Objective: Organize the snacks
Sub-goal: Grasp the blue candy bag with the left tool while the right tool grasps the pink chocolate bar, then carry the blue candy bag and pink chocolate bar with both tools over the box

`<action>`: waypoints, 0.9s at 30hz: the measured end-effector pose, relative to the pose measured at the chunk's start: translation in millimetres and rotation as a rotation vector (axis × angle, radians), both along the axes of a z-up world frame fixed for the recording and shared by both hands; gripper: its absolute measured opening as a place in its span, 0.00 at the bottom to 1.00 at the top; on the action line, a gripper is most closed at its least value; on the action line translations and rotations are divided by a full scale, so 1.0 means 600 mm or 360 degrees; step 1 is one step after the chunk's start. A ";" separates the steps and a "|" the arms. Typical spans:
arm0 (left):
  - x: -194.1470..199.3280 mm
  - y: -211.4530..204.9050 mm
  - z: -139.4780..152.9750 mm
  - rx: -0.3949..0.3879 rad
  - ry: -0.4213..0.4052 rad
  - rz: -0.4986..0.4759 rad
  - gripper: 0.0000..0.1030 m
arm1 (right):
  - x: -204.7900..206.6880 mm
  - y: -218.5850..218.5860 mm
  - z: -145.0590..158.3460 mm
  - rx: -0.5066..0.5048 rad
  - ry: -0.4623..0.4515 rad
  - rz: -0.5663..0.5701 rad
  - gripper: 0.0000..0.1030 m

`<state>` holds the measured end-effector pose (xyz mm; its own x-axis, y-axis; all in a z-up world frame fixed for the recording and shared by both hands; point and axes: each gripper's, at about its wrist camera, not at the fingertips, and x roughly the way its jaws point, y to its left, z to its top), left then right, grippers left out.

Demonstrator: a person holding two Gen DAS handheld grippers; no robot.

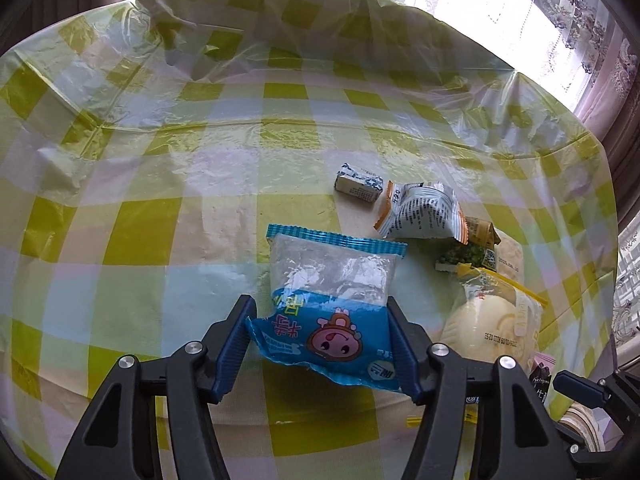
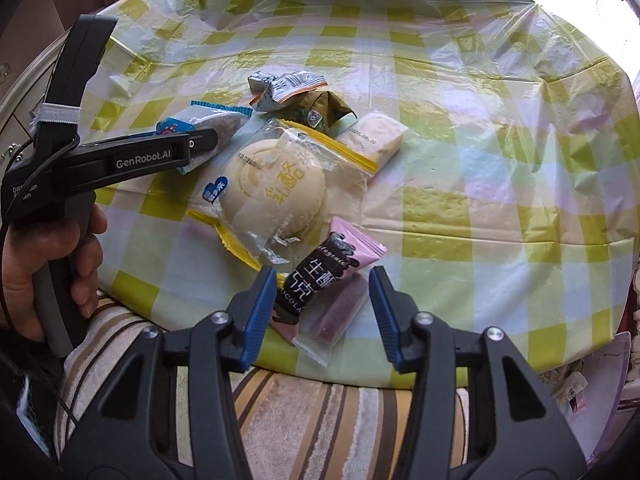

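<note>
On the checked worktop (image 1: 120, 200), the left tool (image 1: 322, 338) clenches the blue snack packet (image 1: 332, 300); the right tool (image 2: 324, 312) stands released around the pink chocolate packet (image 2: 320, 276).

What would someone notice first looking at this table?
A blue snack packet sits pinched in the left gripper near the table's front edge. Right of it lies a round pale bun in clear wrap, and the right gripper straddles a pink chocolate packet.

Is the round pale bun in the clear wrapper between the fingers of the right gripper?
No: the bun lies beyond the right gripper, whose fingers flank the pink chocolate packet.
</note>
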<state>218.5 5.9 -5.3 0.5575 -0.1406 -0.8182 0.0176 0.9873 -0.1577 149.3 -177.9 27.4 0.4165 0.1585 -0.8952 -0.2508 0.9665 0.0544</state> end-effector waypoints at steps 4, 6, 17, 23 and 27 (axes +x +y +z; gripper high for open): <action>-0.004 0.014 0.001 -0.0036 -0.0007 0.0031 0.61 | 0.005 0.017 -0.008 -0.0026 0.0023 0.0039 0.39; -0.006 0.020 0.000 -0.0046 -0.0012 0.0046 0.61 | 0.007 0.024 -0.010 -0.0026 0.0027 0.0064 0.38; -0.026 0.059 0.003 -0.0068 -0.0052 0.0178 0.58 | 0.031 0.030 -0.033 0.0004 0.0078 0.0015 0.29; -0.038 0.067 0.010 -0.0016 -0.0079 0.0228 0.55 | 0.027 0.021 -0.033 0.0014 0.0059 -0.0022 0.22; -0.050 0.075 0.016 -0.0006 -0.0101 0.0266 0.54 | 0.024 0.020 -0.025 0.0013 0.0014 -0.0028 0.22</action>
